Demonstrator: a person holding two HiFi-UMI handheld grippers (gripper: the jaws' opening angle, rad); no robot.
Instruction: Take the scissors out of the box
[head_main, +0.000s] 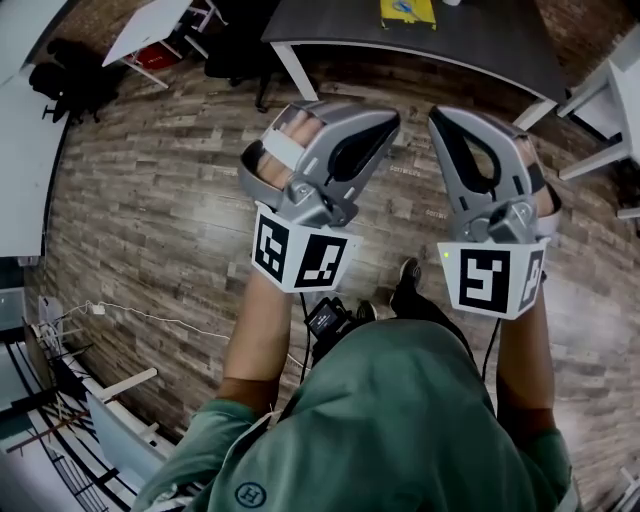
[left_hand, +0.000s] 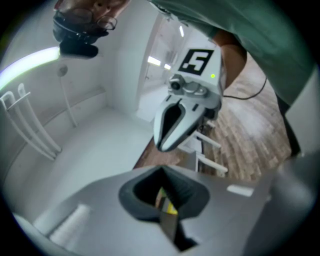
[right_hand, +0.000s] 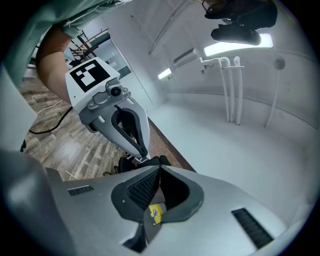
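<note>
Head view, L hand-held gripper (head_main: 375, 125) & R hand-held gripper (head_main: 447, 125) over wood floor (head_main: 150, 200), both jaws together, empty

Floor (head_main: 150, 200): wood-look planks, grey-brown, runs under everything.
Dark grey table (head_main: 480, 35), white legs, top centre of my head view, approx. straight ahead of me.
Small white table (head_main: 150, 25) upper left, tilted in frame. Black office chair (head_main: 70, 75) just left of it.
White worktop (head_main: 25, 170) along left edge.
White cable (head_main: 150, 318) lies loose on the floor at lower left.
White table (head_main: 620, 90) at right edge, only partly in view.
My black shoe (head_main: 405, 280) is on the floor below me.
Overhead: light strip (right_hand: 235, 47) lit, twin white pipes (right_hand: 231, 90) run down from it. Walls white.
</note>
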